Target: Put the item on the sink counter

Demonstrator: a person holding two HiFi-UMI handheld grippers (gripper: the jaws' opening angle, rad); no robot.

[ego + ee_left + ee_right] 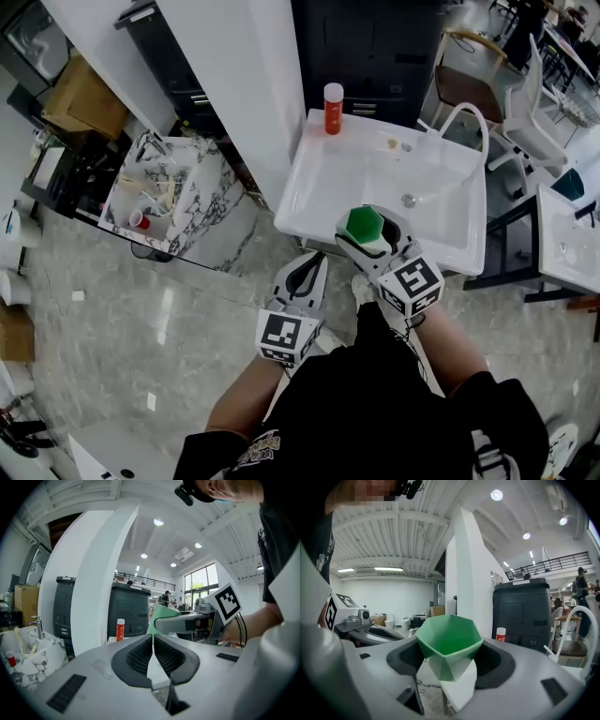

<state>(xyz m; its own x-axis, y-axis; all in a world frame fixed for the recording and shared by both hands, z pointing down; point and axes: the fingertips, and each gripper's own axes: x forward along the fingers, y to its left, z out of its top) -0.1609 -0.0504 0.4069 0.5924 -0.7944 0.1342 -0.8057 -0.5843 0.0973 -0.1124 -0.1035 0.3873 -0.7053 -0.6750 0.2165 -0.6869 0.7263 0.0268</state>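
Head view — right gripper [368, 240] grasps green cup [362, 223] above white sink counter [319, 178]; left gripper [313, 262] clenched — empty.

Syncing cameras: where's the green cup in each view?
Head view: green cup held in the right gripper, over the near rim of the sink.
Left gripper view: just right of centre, partly behind the right gripper.
Right gripper view: dead centre, between the jaws.
Shared landmark: red bottle with a white cap.
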